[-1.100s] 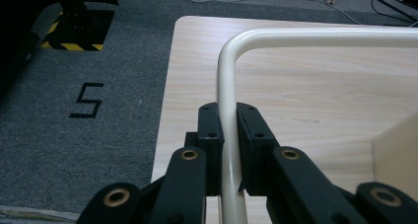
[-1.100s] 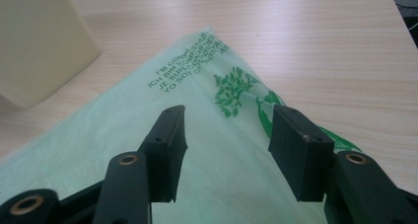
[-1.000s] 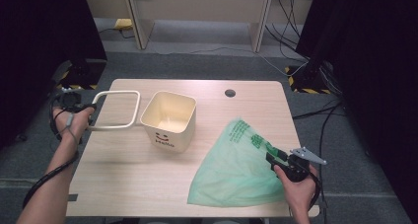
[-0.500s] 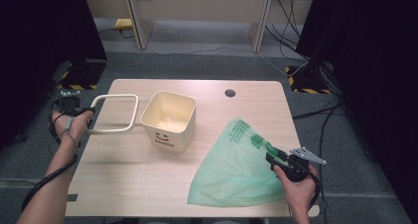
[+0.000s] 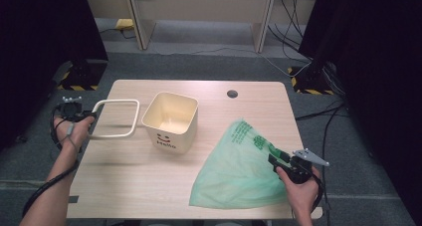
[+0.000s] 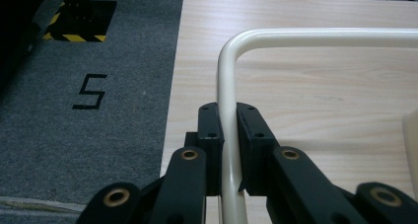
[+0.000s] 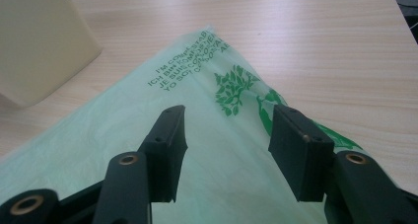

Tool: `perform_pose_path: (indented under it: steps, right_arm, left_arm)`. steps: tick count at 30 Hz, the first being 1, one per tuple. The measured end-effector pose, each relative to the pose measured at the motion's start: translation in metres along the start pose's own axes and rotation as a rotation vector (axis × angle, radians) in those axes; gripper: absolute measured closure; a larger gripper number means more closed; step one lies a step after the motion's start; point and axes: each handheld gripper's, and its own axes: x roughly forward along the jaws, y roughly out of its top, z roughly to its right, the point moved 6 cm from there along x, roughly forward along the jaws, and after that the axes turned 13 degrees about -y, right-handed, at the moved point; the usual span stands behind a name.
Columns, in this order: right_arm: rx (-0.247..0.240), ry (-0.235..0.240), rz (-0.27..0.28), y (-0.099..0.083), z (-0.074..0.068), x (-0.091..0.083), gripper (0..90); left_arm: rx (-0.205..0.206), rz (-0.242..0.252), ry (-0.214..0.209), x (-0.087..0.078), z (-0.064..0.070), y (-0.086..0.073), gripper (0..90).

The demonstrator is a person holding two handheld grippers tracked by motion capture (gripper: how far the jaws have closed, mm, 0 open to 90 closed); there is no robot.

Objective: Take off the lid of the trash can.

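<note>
**Left tongs clamped on the bin handle, right tongs spread over the green bag**

So here's what we've got on the tabletop (image 5: 124, 186); the cream bin (image 5: 170, 120) stands upright a bit left of the middle, with a little smiley face on its near side; its white wire handle (image 5: 115, 118) sticks out flat toward the left edge. Our left tongs (image 5: 83, 117) are clenched on the outer bar of that handle; in the left gripper view the white tube (image 6: 227, 135) runs straight up between the two black jaws, and both pads press right against it.

Over on the right, the green bag (image 5: 239, 171) lies flat near the front right corner, well apart from the bin; it has dark green print and a tree logo (image 7: 234, 90) on it. Our right tongs (image 5: 276, 159) sit at the bag's right edge; in the right gripper view the jaws are released, spread wide with the green plastic (image 7: 207, 135) showing between them; we can't tell whether the tips touch the bag.

There's also a small round hole (image 5: 232, 93) in the tabletop toward the far side.
</note>
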Motion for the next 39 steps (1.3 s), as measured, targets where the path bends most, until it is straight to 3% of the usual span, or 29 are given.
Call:
perform_pose_path:
  steps: [23,39]
  right_arm:
    - [-0.005,0.001,-0.003,-0.001,-0.001,0.000,48.0]
    - [-0.005,0.002,-0.005,-0.002,-0.002,0.001,48.0]
  left_arm:
    - [0.009,-0.032,0.004,0.014,-0.006,-0.037,81.3]
    - [0.025,-0.031,0.014,0.024,-0.001,-0.057,81.3]
